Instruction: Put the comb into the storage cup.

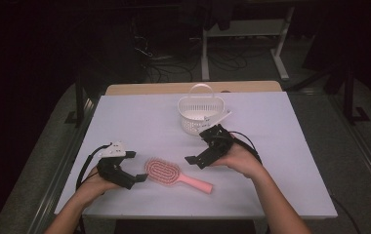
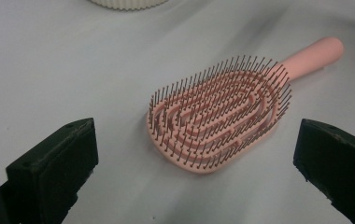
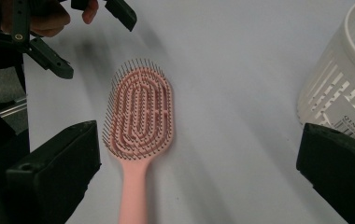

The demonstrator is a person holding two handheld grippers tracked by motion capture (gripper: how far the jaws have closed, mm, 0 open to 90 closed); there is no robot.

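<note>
One edge of the white basket (image 2: 126, 3) is cut off behind the pink hairbrush (image 2: 220, 114).

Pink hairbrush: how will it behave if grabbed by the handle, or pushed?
The pink hairbrush looks like rigid moulded plastic, so it probably lifts stiff, without sagging. Its slotted, open head suggests low weight. It lies flat on its back on the table, bristles up, so a push likely slides it rather than rolling it. The smooth rounded handle may slip or twist.
</note>
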